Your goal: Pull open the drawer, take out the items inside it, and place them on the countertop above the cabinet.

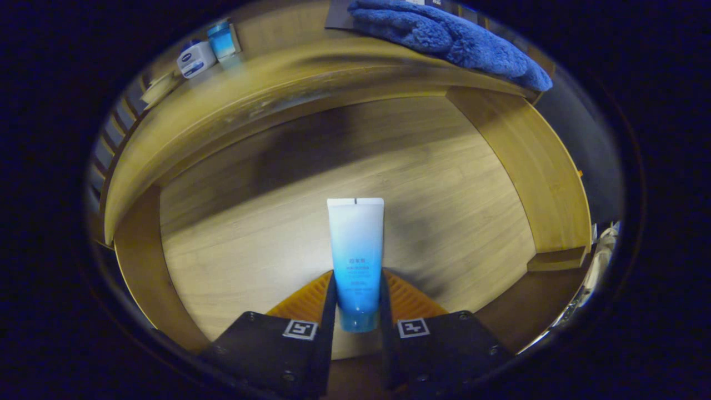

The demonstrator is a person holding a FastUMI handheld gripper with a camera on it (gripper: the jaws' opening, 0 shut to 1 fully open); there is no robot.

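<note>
Inside the open wooden drawer (433,183), seen from the gripper view: gripper (357,303) closed on a blue-and-white squeeze tube (356,250), both fingers pressing its lower half, crimped flat end pointing ahead over the bare drawer floor. Judged light and soft-walled, likely to dent or slip under a hard squeeze; gripped low near the cap end, where stiffer, probably the safer hold. Above the drawer, on the countertop (278,72): a blue towel (450,39) to one side, a small white jar (195,59) and a pale blue container (222,40) standing side by side well apart from it. Tube not yet placed up there.
</note>
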